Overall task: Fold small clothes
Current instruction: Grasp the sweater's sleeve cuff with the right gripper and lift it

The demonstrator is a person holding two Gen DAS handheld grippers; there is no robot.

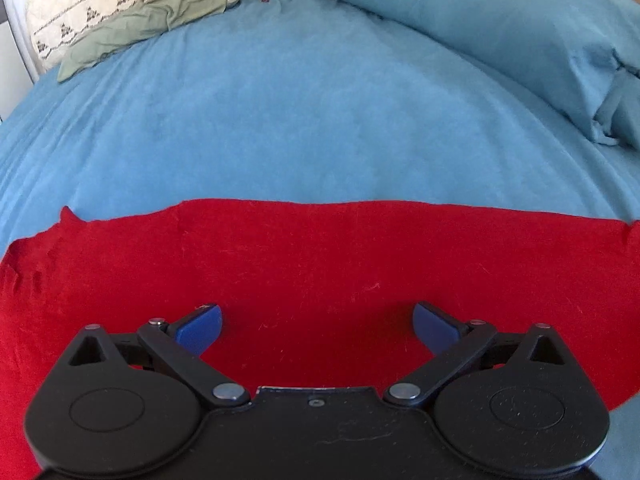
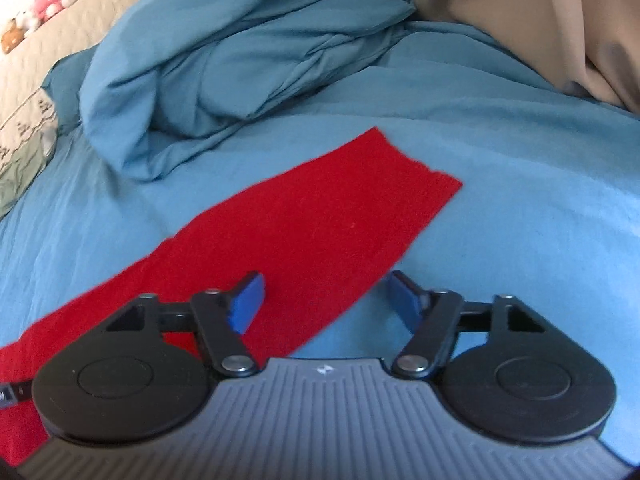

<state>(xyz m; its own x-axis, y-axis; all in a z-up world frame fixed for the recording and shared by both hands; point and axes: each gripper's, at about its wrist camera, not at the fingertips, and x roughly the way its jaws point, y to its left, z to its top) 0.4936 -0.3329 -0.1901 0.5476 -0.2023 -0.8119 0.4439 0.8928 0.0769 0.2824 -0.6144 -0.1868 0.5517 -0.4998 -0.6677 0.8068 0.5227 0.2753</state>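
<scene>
Right wrist view shows the red cloth (image 2: 304, 216) lying flat on the blue sheet (image 2: 520, 200) as a long strip whose axis runs diagonally, from the lower left under the tool up to a squared end at the upper right. The right gripper (image 2: 326, 300) stands with its blue fingers (image 2: 248, 304) apart, nothing clamped between them; the left pad sits over the cloth, the right pad over bare sheet, so the strip's near long edge passes between the two. That edge is the thing the coming move seems to turn on: the jaws straddle it, and closing there would likely pinch the hem.

Left wrist view gives the other side of the same cloth (image 1: 320, 264), here spread broadly across the frame, its far edge running roughly level from side to side. The left gripper (image 1: 318, 330) is also spread wide and empty, both pads (image 1: 200, 328) over red fabric, well inside the far edge.

Judging from this, the right hand is nearer a graspable edge, while the left would need to shift toward a border before it can take hold. A heaped duvet (image 2: 240, 60) lies beyond the strip's far end.
</scene>
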